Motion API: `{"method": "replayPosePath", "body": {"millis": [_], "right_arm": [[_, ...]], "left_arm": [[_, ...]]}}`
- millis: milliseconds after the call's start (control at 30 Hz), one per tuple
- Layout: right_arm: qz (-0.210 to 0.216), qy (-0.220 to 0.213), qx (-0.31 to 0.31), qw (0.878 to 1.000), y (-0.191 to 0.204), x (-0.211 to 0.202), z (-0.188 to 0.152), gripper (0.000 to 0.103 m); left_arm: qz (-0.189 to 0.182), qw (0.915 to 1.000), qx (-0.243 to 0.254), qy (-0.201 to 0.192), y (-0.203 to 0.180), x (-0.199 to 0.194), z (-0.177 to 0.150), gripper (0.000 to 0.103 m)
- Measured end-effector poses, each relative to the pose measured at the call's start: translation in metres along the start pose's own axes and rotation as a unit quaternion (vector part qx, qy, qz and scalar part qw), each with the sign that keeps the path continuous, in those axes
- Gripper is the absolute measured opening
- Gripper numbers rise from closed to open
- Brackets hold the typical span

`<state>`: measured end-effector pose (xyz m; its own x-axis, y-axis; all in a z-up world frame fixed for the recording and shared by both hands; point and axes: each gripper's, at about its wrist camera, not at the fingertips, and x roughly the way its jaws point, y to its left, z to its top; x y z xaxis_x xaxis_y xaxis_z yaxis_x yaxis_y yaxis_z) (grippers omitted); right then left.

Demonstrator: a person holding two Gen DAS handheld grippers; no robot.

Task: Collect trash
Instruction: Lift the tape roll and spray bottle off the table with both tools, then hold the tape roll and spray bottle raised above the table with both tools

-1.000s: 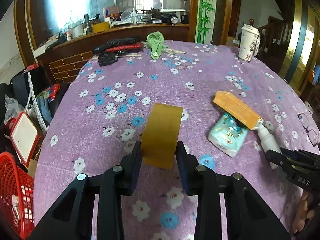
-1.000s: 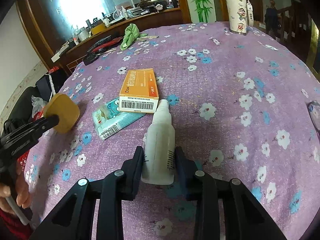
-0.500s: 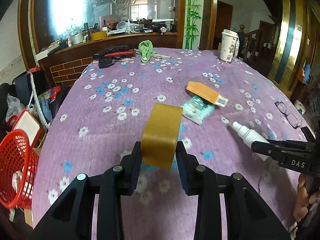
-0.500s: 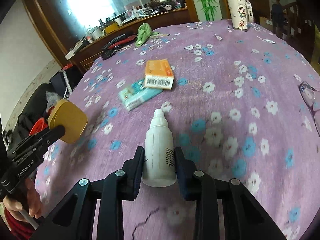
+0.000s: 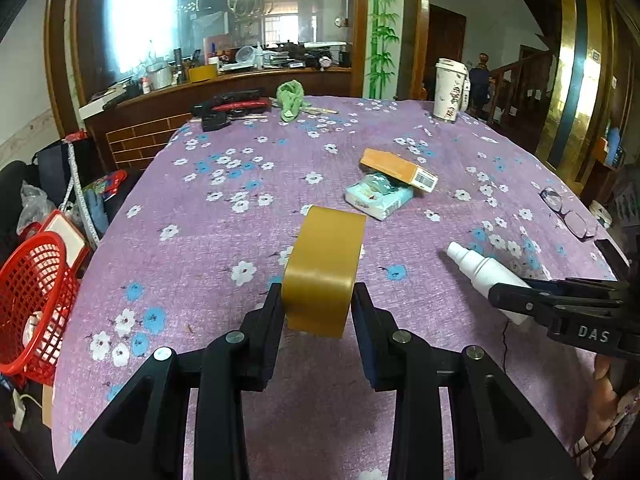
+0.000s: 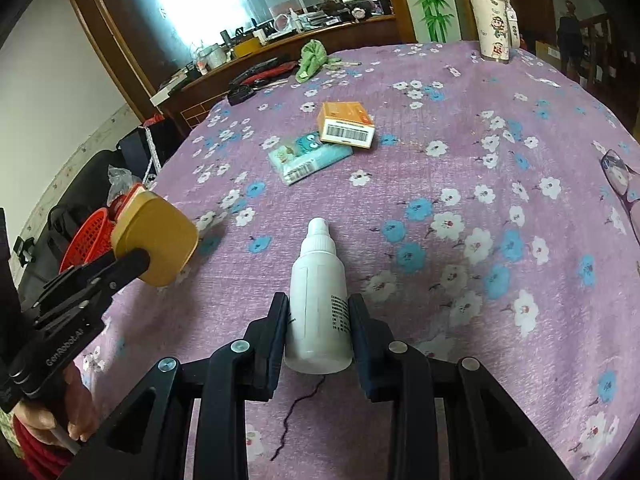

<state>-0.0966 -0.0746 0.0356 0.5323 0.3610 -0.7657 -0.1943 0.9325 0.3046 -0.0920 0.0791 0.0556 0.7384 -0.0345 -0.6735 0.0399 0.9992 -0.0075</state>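
My left gripper is shut on a brown tape roll and holds it above the purple flowered tablecloth; it also shows in the right wrist view. My right gripper is shut on a white plastic bottle, also seen at the right of the left wrist view. An orange box rests on a teal tissue pack near the table's middle. A red mesh basket stands off the table's left edge.
A paper cup, a green cloth and dark tools lie at the far side. Glasses lie at the right edge. Bags and clutter sit on the floor beyond the basket.
Both grippers have lifted and pulled back toward the near edge with their objects. The box and tissue pack now look farther away. The basket shows more fully at left.
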Motion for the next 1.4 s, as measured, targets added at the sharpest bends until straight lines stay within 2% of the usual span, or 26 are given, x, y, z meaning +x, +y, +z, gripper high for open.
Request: {"method": "replayPosePath", "body": {"millis": [467, 800, 1400], "right_arm": [[0.002, -0.007, -0.019, 1.0, 0.021, -0.007, -0.006, 0.032], [0.004, -0.014, -0.032, 0.999, 0.035, -0.015, -0.011, 0.032], [0.0, -0.034, -0.051, 0.998, 0.049, -0.036, -0.019, 0.032]], "left_arm": [[0.033, 0.9992, -0.007, -0.022, -0.002, -0.015, -0.01, 0.032], [0.029, 0.9993, -0.006, -0.025, -0.004, -0.022, -0.014, 0.032], [0.05, 0.9978, 0.001, -0.043, -0.008, -0.043, -0.024, 0.029]]}}
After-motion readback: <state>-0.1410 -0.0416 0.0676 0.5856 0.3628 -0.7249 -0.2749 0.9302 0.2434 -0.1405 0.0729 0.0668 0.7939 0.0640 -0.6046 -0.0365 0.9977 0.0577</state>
